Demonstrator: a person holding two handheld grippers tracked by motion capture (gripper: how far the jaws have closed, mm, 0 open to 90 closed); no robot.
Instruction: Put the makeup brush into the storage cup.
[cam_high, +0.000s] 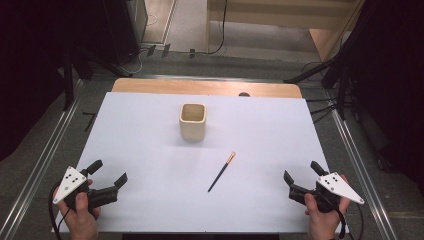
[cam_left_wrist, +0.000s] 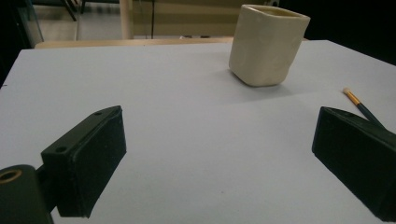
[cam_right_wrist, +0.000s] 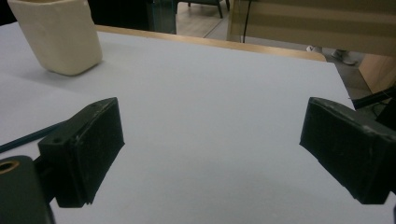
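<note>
The paintbrush (cam_high: 221, 172) lies flat on the white worktop (cam_high: 150, 200), right of centre, its long axis slanting from the near-left handle end to the far-right bristle tip, which points past the cream cup (cam_high: 193, 120). The right gripper (cam_high: 300, 180), near the near-right corner, is closer than the left gripper (cam_high: 107, 171); both jaws stand wide and empty. A dim room floor surrounds the table.

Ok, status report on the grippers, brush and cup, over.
Left gripper and right gripper open, empty. Brush flat on table, apart from cup. Nothing in the way.
</note>
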